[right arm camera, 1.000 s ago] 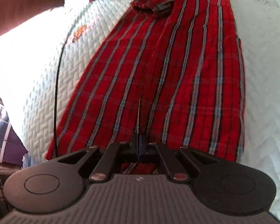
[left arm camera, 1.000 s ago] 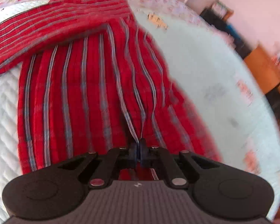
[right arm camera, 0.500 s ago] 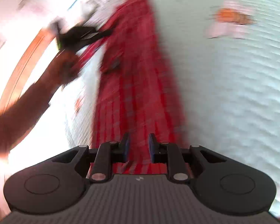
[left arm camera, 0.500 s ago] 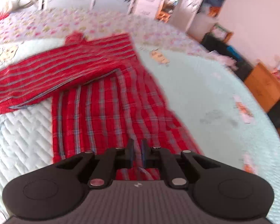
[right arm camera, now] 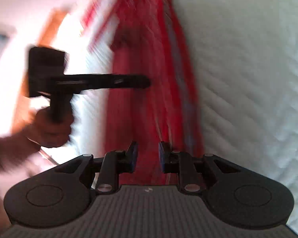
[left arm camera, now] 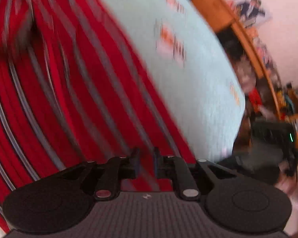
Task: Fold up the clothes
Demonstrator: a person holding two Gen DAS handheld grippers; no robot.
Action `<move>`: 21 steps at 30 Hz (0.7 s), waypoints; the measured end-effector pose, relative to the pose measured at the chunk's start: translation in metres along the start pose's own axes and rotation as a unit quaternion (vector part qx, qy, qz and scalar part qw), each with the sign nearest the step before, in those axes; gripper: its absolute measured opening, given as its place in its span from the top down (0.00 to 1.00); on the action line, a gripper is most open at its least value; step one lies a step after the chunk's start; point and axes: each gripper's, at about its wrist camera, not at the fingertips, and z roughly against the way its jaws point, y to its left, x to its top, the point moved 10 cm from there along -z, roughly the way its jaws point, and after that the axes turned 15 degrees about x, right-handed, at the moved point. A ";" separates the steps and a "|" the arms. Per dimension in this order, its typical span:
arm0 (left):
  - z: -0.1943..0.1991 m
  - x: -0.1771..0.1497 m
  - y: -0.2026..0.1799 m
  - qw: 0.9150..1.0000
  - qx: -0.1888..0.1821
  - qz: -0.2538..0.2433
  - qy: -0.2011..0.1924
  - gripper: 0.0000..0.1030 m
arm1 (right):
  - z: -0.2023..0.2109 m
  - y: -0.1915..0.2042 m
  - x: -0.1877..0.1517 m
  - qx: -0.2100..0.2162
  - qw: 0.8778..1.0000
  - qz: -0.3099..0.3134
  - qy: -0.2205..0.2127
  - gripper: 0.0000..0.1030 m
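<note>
Now both the left gripper [left arm camera: 145, 163] and right gripper [right arm camera: 148, 156] hover spread over the red shirt [left arm camera: 69, 99].

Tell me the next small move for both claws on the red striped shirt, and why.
Probably slow both claws and settle them over a fresh edge before closing. The left claw and right claw both stand open with nothing pinched, and the red striped shirt lies flat on the white quilted bed cover. Both views are motion-blurred, so picking a grasp point now looks risky.
</note>
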 end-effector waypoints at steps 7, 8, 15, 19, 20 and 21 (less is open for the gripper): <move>0.002 -0.027 0.007 0.997 -0.037 0.072 0.020 0.85 | 0.005 0.009 0.008 0.021 1.000 -0.002 0.011 0.79; 0.002 -0.028 0.008 0.996 -0.040 0.077 0.023 0.85 | 0.001 0.016 0.011 0.034 0.999 0.000 0.012 0.79; 0.016 -0.028 0.014 0.995 -0.041 0.082 0.025 0.79 | -0.036 0.017 0.010 0.054 0.997 -0.001 0.054 0.79; 0.026 -0.030 0.020 0.995 -0.041 0.092 0.012 0.75 | -0.039 0.028 0.018 0.075 0.996 0.008 0.053 0.77; 0.028 -0.032 0.025 0.993 -0.043 0.106 0.009 0.75 | -0.040 0.030 0.018 0.077 0.995 0.016 0.057 0.77; 0.031 -0.034 0.029 0.991 -0.045 0.123 0.006 0.75 | -0.041 0.028 0.014 0.059 0.995 0.035 0.071 0.77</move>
